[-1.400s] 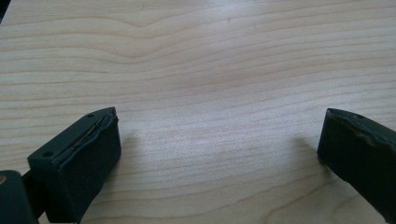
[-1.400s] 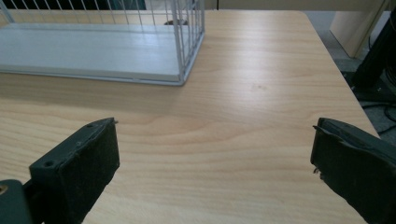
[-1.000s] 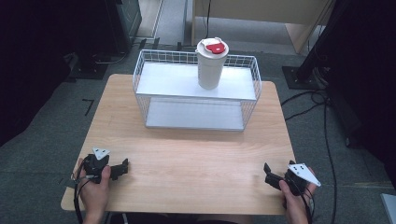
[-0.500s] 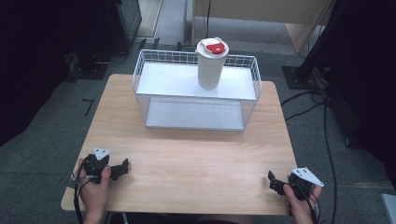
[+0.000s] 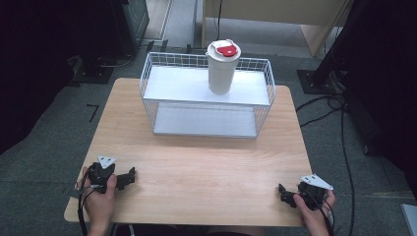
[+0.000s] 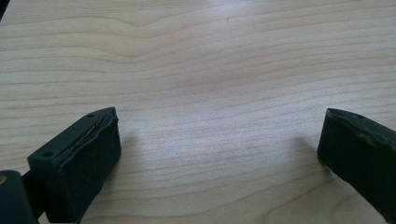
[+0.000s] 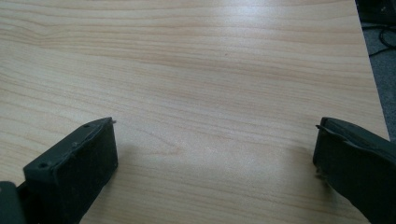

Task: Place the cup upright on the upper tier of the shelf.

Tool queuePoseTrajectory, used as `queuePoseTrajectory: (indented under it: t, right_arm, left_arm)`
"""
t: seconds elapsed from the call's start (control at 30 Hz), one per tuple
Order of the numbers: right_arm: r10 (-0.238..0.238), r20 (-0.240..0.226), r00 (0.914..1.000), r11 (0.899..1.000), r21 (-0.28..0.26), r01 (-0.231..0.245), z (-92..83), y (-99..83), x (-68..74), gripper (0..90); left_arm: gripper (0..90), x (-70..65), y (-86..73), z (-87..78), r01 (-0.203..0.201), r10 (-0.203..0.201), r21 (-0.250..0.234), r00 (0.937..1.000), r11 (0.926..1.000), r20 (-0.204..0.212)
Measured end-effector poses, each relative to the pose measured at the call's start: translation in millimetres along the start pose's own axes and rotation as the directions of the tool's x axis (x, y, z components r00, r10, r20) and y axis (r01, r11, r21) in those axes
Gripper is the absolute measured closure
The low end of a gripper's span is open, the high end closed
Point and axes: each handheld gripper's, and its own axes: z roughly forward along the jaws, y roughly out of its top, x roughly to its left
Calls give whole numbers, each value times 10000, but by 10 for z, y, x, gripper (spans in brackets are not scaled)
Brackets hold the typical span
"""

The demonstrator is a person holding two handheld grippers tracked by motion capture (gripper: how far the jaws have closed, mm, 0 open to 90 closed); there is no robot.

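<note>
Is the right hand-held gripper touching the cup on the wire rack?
Apart. In the high view the right hand-held gripper sits at the table's near edge, while the cup stands on the wire rack at the far side, with bare wood between.

A light wooden table (image 5: pixel 206 162) stands on grey carpeted floor (image 5: pixel 44 142). Black cables (image 5: pixel 334 110) trail across the floor at the right. Dark equipment stands (image 5: pixel 319 78) flank the scene, and a pale wooden cabinet (image 5: pixel 275 12) sits beyond the table under even overhead light.
</note>
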Motion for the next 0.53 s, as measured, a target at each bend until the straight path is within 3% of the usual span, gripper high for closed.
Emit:
queuePoseTrajectory:
  t: [0.53]
  right_arm:
    - [-110,-104,9999,9999,-4,110,3,4,-7,0]
  left_arm:
    - [0,-2,0,1,18,-18,-16,10000,10000,-1]
